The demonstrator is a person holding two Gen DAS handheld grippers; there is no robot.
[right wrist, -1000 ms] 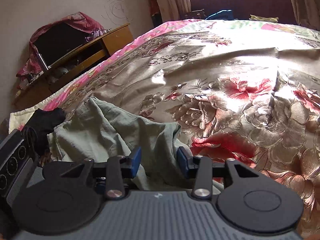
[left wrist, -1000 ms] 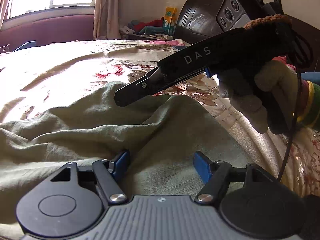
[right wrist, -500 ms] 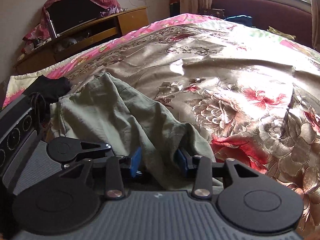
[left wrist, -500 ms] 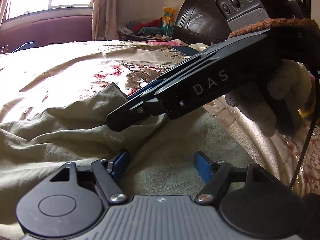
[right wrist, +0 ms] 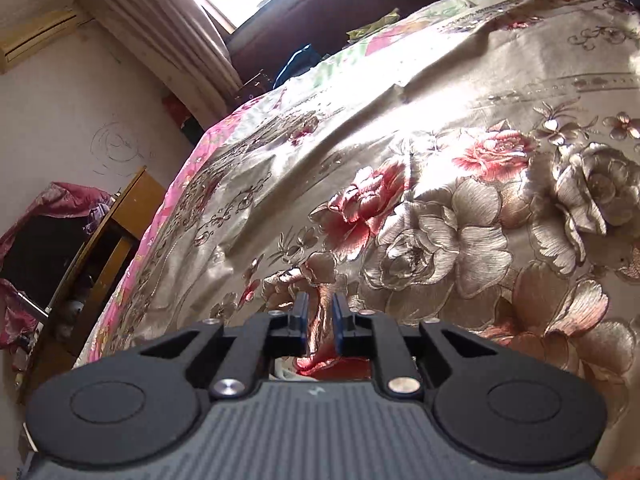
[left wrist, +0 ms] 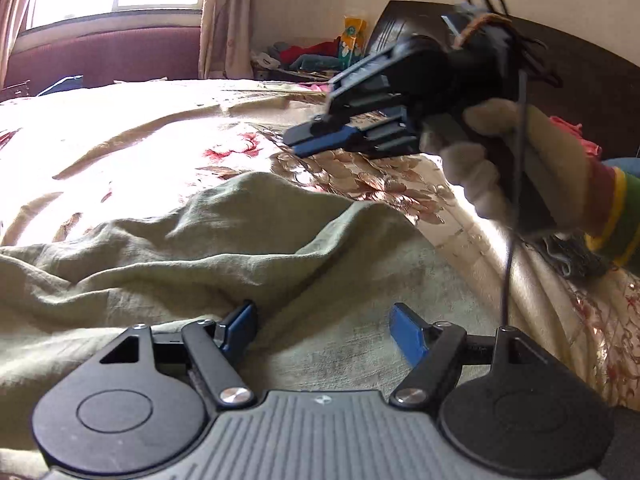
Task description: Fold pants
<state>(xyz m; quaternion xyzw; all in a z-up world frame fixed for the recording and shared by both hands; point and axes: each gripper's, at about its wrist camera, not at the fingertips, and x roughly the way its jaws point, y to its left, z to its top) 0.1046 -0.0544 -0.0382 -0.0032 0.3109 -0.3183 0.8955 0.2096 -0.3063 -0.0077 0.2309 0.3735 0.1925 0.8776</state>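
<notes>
Left gripper (left wrist: 322,330): spread wide, laid on pants (left wrist: 200,248) | right gripper (right wrist: 319,322): nearly closed, nothing held, raised above bedspread (right wrist: 460,160)

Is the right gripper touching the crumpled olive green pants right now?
Apart. The left wrist view shows the right gripper raised in the air above the floral bedspread, with clear space to the olive green pants.

I'm seeing matt, crumpled green cloth pants (left wrist: 224,248) lying on a glossy satin bedspread (right wrist: 460,184); my gripper (left wrist: 322,330) is showing matt black plastic.
</notes>
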